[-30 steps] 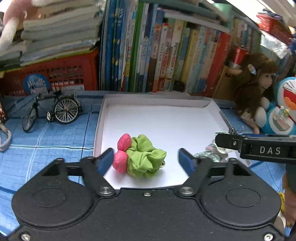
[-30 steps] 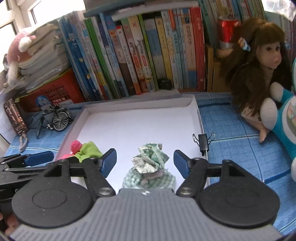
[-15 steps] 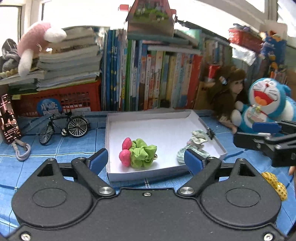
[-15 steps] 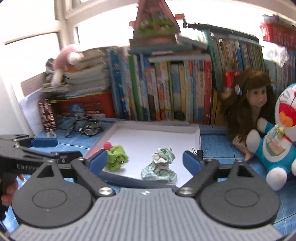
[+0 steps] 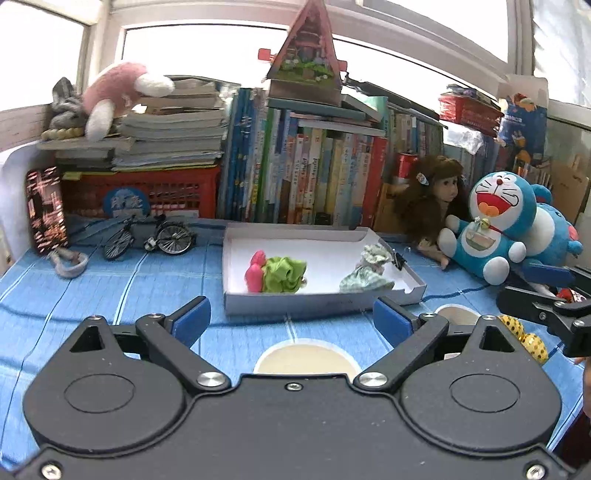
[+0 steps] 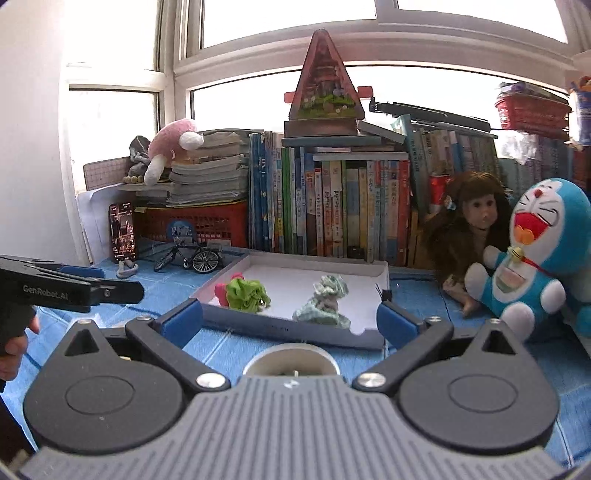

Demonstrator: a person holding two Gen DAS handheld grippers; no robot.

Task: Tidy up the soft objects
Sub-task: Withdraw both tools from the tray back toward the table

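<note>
While both grippers hang above the blue cloth (image 5: pixel 110 291) short of the tray, each points forward and slightly downward toward it. The left gripper (image 5: pixel 291 321) has its 2 blue-tipped jaws spread wide, having just been opening, with nothing between them. The right gripper (image 6: pixel 290 319) is likewise spread wide and empty, its jaws also just opened further. In the right wrist view, a person's fingers (image 6: pixel 14 350) show at the left edge, wrapped on the left tool's handle.

The white tray (image 5: pixel 321 302) sits on the cloth with its long side running left to right. Inside, on the left, lies a green scrunchie (image 5: pixel 282 275) with a pink piece (image 5: pixel 255 271) touching its left side; together they stretch across the tray. On the right, well apart from it, lies a pale green checked scrunchie (image 5: pixel 365 271), bunched and rising toward the tray's right wall, near a black binder clip (image 5: pixel 399 260) on that rim.

Behind the tray stands a row of upright books (image 5: pixel 314 177). To the left are a red basket (image 5: pixel 147 194) under stacked books, a pink plush toy (image 5: pixel 118 96) on top, a small model bicycle (image 5: pixel 147 240) and a phone (image 5: pixel 46 210) standing upright. To the right sit a brown-haired doll (image 5: pixel 432 199) and a blue and white plush cat (image 5: pixel 498 229). A model house (image 5: pixel 304 66) tops the books, with bright windows (image 6: pixel 277 22) behind.
</note>
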